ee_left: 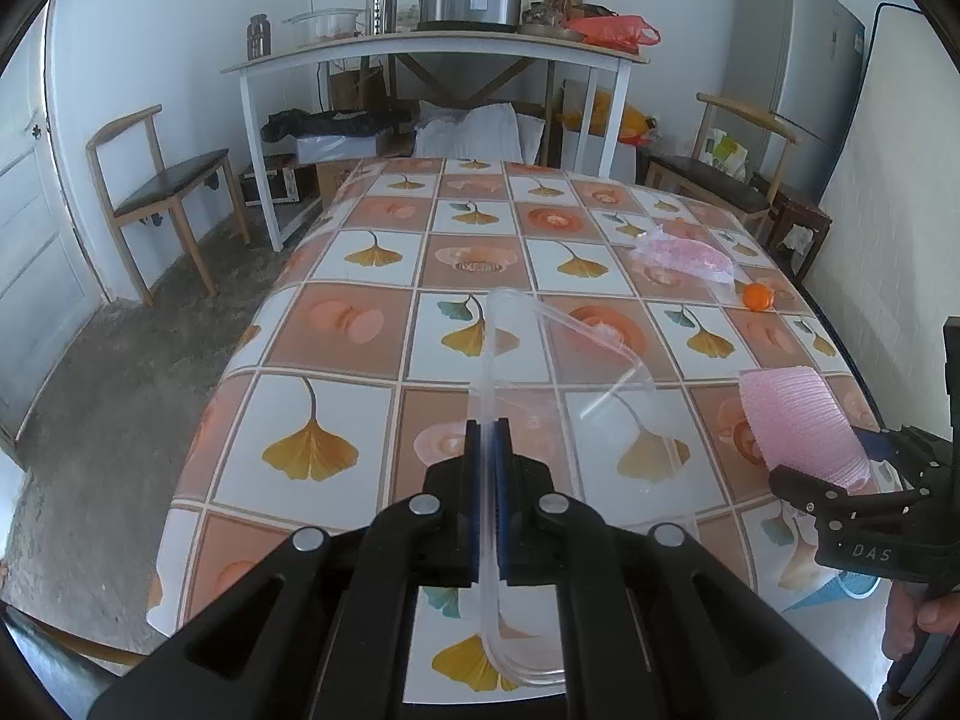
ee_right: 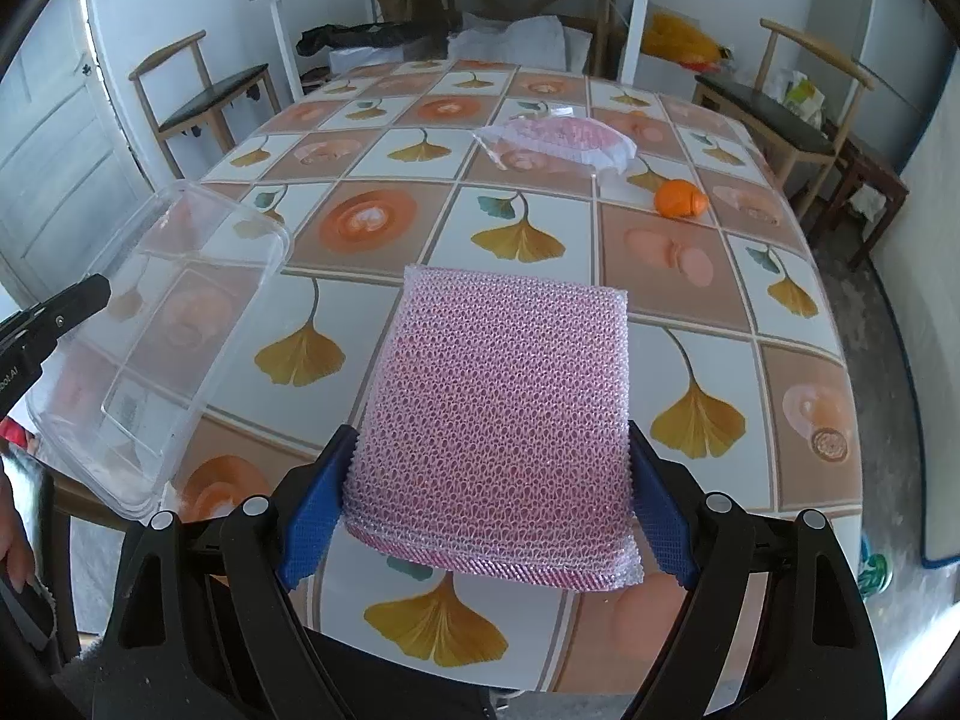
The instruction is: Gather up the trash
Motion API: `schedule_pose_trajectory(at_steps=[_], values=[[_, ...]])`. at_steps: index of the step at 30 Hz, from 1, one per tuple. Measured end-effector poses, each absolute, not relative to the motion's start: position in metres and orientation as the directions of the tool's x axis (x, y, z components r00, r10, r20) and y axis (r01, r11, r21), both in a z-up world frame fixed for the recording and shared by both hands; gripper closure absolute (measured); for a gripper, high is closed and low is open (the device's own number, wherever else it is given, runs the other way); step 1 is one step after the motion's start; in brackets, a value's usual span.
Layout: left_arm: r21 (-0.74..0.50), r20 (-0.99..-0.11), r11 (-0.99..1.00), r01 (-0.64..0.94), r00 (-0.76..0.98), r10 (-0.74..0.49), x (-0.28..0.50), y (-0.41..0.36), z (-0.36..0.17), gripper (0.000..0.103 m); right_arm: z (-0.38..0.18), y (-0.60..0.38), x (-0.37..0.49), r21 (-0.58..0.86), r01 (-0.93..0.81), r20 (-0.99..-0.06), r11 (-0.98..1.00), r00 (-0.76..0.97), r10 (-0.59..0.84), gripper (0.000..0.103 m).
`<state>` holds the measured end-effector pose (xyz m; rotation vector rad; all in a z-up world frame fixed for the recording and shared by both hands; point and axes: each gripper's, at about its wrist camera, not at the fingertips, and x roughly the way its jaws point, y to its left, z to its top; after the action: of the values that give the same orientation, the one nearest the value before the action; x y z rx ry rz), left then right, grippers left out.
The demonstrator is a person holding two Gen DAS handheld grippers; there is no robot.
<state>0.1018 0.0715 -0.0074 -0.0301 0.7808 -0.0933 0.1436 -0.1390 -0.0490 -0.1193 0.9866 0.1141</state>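
left claw (ee_left: 489, 450) clenched on clear tray (ee_right: 150, 354) rim | right claw (ee_right: 489, 480) grasping pink foam pad (ee_right: 498, 414) by edges | risk: thin rim slips, soft pad buckles out

Both wrist cameras look forward, close above the table (ee_left: 384, 324), sharing its far end and the chairs.

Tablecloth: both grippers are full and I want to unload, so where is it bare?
Bare: the left half and middle of the table. Crowded: far right, where the bagged pink pack and orange lie apart.
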Motion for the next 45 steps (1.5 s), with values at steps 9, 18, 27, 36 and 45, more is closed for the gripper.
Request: schedule_pose_trajectory(at_steps=[9,18,27,36,45], values=[[-0.048,-0.680,0.996,0.077,0.728,-0.089,0.094,0.067,0.006,0.100,-0.039,-0.142,0.138,-0.037,-0.151,-0.819,0.988,0.572,0.056,0.023],[-0.031,-0.648,0.990,0.141,0.751,-0.127,0.086,0.041,0.030,0.100,-0.018,-0.170,0.125,-0.006,-0.121,-0.779,0.993,0.622,0.071,0.023],[-0.117,-0.628,0.899,0.421,0.670,-0.396,0.111,-0.046,0.063,0.100,0.027,-0.291,0.082,0.034,0.136,-0.702,0.990,0.708,-0.073,0.023],[-0.160,-0.703,0.700,0.696,0.417,-0.576,0.142,-0.208,0.051,0.100,-0.001,-0.468,-0.001,0.195,0.530,-0.766,0.825,0.608,-0.210,0.023],[-0.232,-0.809,0.593,0.771,0.186,-0.558,0.138,-0.363,-0.024,0.099,-0.093,-0.554,-0.052,0.358,0.715,-0.853,0.601,0.512,-0.100,0.023]])
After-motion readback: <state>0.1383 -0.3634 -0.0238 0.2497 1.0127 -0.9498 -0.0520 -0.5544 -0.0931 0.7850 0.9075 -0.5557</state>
